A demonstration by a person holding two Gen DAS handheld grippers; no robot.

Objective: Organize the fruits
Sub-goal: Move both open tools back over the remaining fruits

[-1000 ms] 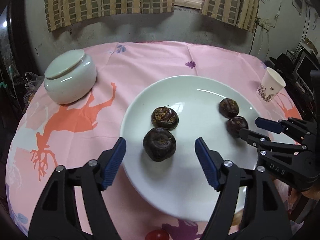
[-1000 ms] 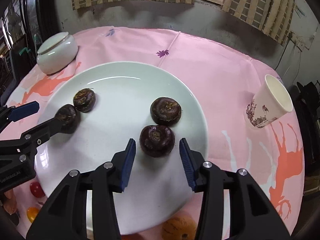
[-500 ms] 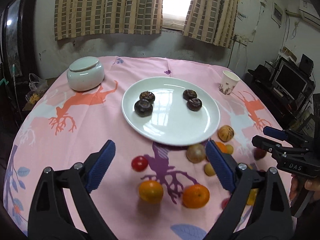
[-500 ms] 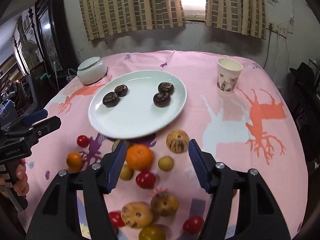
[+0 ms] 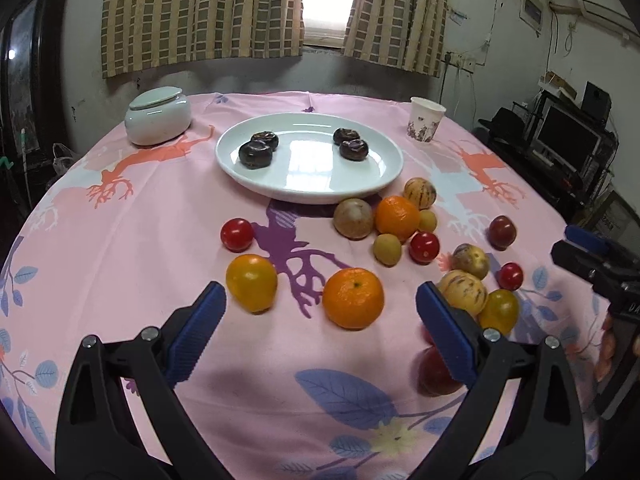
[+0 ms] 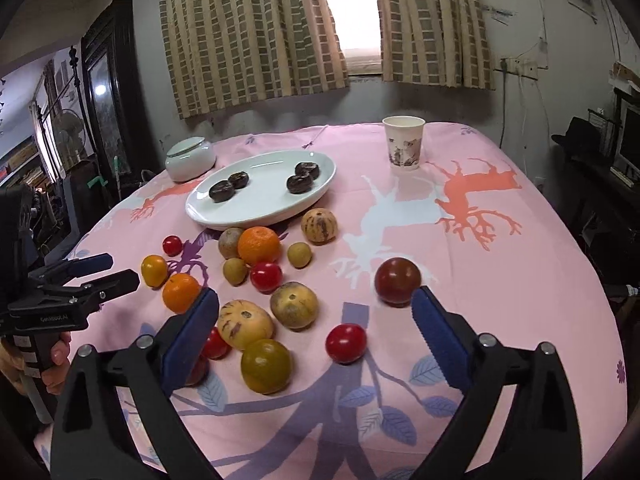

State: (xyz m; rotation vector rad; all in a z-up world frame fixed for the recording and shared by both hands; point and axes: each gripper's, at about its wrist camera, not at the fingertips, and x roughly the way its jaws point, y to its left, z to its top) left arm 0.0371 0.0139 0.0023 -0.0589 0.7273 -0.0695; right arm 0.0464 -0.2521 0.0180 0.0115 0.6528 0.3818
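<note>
With four dark fruits already paired on the plate point(image 5: 308, 190), we hold both grippers empty over the loose pile.
Left gripper point(image 5: 320, 328) has jaws opening wide, nothing between the pads, hanging above an orange point(image 5: 353, 298) and a yellow-orange fruit point(image 5: 251, 282). Right gripper point(image 6: 316, 336) is also opening and bare, with a red tomato point(image 6: 346, 343) and a striped melon point(image 6: 245, 324) on the cloth between its fingers; we judge it is choosing the next pick. Dark fruits sit in two pairs, likely one pair per hand. Versus a second ago: both grippers were low over the plate, each straddling a dark fruit; now both are pulled back toward the near table edge, and the whole pile shows.
</note>
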